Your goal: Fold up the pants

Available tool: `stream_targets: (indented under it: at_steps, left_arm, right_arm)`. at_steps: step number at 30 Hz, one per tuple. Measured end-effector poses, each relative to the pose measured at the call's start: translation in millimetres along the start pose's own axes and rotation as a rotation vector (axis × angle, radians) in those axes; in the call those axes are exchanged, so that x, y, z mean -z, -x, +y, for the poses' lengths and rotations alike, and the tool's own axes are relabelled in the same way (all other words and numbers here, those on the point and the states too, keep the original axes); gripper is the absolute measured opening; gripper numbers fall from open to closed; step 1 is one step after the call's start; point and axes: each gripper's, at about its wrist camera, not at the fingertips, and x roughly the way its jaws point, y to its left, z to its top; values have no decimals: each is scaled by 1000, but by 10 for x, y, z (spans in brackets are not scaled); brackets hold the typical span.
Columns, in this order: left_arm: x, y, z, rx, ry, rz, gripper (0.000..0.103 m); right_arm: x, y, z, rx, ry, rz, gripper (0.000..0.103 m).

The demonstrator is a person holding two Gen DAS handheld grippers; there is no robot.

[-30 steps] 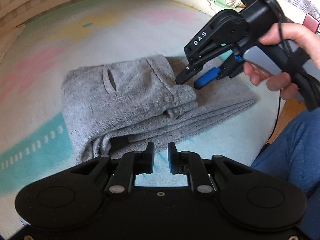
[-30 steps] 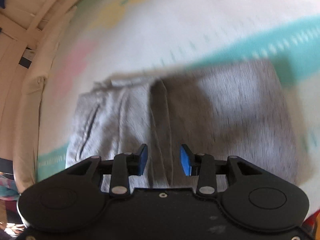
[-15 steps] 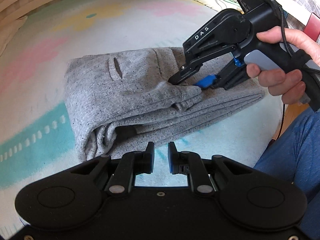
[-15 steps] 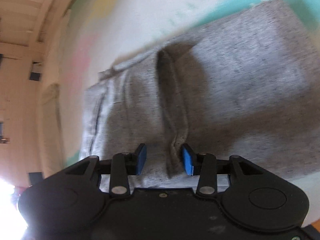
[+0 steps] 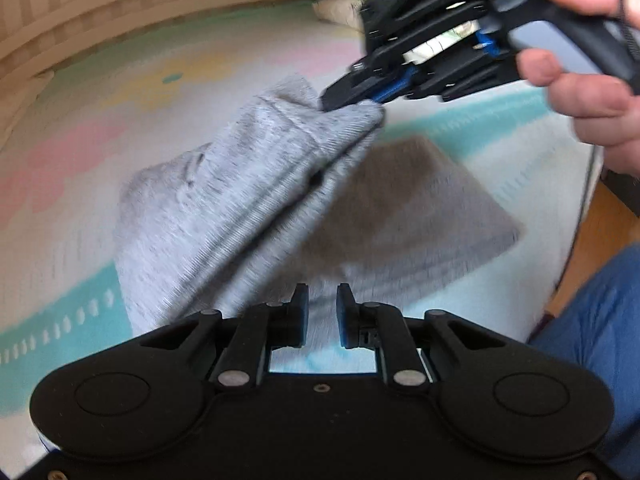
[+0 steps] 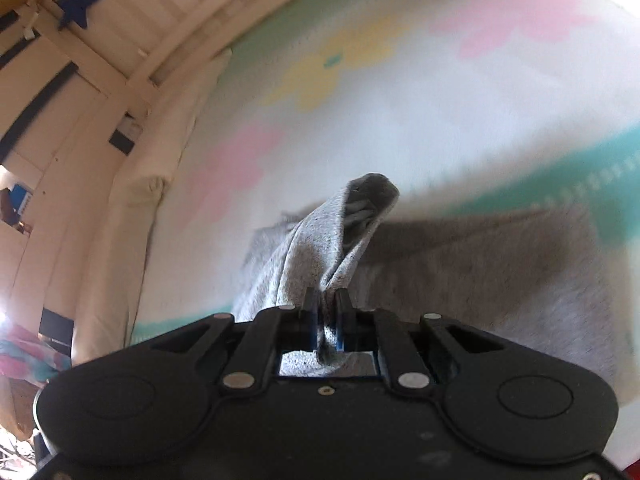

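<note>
Heavy motion blur in both views; pants [image 5: 224, 208] edges smeared, fold count not readable. Pocket slit only faintly visible on the lifted layer. One pair of grey pants, lying on the bed sheet [image 5: 120, 92], lower layer flat and in shadow, upper layer pulled up into a peak.

Right gripper [image 5: 352, 100]: jaws closing, narrow, pinched on a bunched ridge of the pants; fabric runs between the blue pads and hangs below them in the right wrist view [image 6: 325, 316]. Cloth tip sticks up ahead of the jaws, inside of that fold dark and unclear. Holding hand [image 5: 580, 80] cut off at the frame edge, only some fingers showing.

Left gripper [image 5: 322, 312]: jaws narrow, gap visible, nothing clamped; pants edge just ahead of and under the tips, contact not determinable through the blur.

Count: two grippers, one hand in view, one garment, one blue-trousered leg [image 5: 600, 320] at right, partly cropped. Bed rail [image 5: 120, 12] behind, slats blurred. One blue star [image 6: 78, 4] on the wall, far left of the right jaws.
</note>
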Motion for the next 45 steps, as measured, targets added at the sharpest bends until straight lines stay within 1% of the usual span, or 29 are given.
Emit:
stream_targets:
  at_steps: [1, 3, 4, 6, 7, 8, 9, 10, 11, 13, 16, 17, 20, 22, 23, 25, 27, 29, 31, 32, 33, 34, 36, 37, 38, 40, 43, 45]
  left_arm:
    - [-27, -38, -24, -12, 7, 1, 23]
    - [-48, -129, -66, -33, 13, 22, 24]
    - [-44, -196, -79, -51, 12, 47, 25]
    - [-4, -377, -98, -103, 8, 134, 25]
    - [42, -467, -86, -112, 14, 174, 25]
    - [86, -522, -70, -111, 23, 195, 26]
    - [130, -531, -58, -111, 29, 179, 27]
    - [147, -518, -64, -116, 24, 163, 29]
    - [157, -513, -81, -119, 15, 158, 29]
    - [166, -506, -100, -119, 20, 156, 29]
    - [150, -512, -35, -101, 69, 161, 29]
    - [159, -509, 29, -94, 83, 163, 29]
    - [162, -499, 114, -78, 109, 168, 29]
    - [162, -498, 162, -70, 116, 170, 29]
    - [148, -500, 188, -68, 119, 171, 29]
    - [141, -499, 203, -63, 124, 172, 29]
    - [138, -496, 239, -58, 135, 172, 29]
    - [128, -511, 305, -54, 142, 172, 29]
    - [139, -521, 334, -53, 148, 170, 29]
    - [142, -522, 345, -54, 146, 169, 29]
    - [145, -522, 353, -56, 143, 167, 29]
    - [150, -532, 343, -58, 138, 166, 29]
    - [152, -524, 312, -66, 122, 160, 28]
    - [153, -501, 280, -71, 108, 155, 28]
    - [158, -484, 261, -76, 91, 149, 28]
    - [170, -448, 218, -82, 64, 137, 28]
    - [178, -378, 149, -88, 38, 107, 28]
    - [155, -337, 113, -86, 41, 82, 28]
  right_arm:
    - [-28, 69, -16, 14, 7, -21, 5]
    - [-65, 266, -82, 46, 0, -55, 4]
    - [-84, 399, -150, 65, -12, -81, 1]
    - [-108, 599, -276, 162, -19, -131, 1]
    - [-115, 670, -374, 196, -42, -145, 2]
    - [-119, 714, -503, 184, -86, -149, 2]
    - [-110, 704, -600, 159, -134, -145, 3]
    - [-101, 620, -665, 140, -175, -127, 10]
    - [-90, 549, -712, 147, -185, -101, 18]
    - [-31, 336, -727, 170, -146, -37, 28]
    - [71, -36, -669, 154, -100, 50, 34]
    - [106, -143, -674, 151, -103, 84, 34]
    - [220, -355, -709, 185, -109, 151, 35]
    - [277, -418, -759, 199, -108, 158, 38]
    - [292, -443, -791, 193, -126, 158, 39]
    - [292, -529, -840, 162, -173, 153, 40]
    - [293, -614, -895, 118, -242, 131, 41]
    - [278, -724, -922, 72, -293, 129, 43]
    - [240, -829, -891, 36, -303, 140, 43]
    - [230, -877, -867, 17, -297, 145, 47]
    - [209, -921, -839, 18, -283, 155, 47]
    - [170, -966, -819, 33, -267, 159, 47]
    - [141, -967, -728, 60, -207, 145, 34]
    - [120, -948, -642, 79, -156, 134, 9]
    - [94, -906, -556, 93, -103, 118, 8]
    - [48, -825, -416, 90, -29, 85, 7]
    - [-17, -547, -284, 69, -14, 25, 6]
    - [-63, -376, -235, 55, -16, -15, 6]
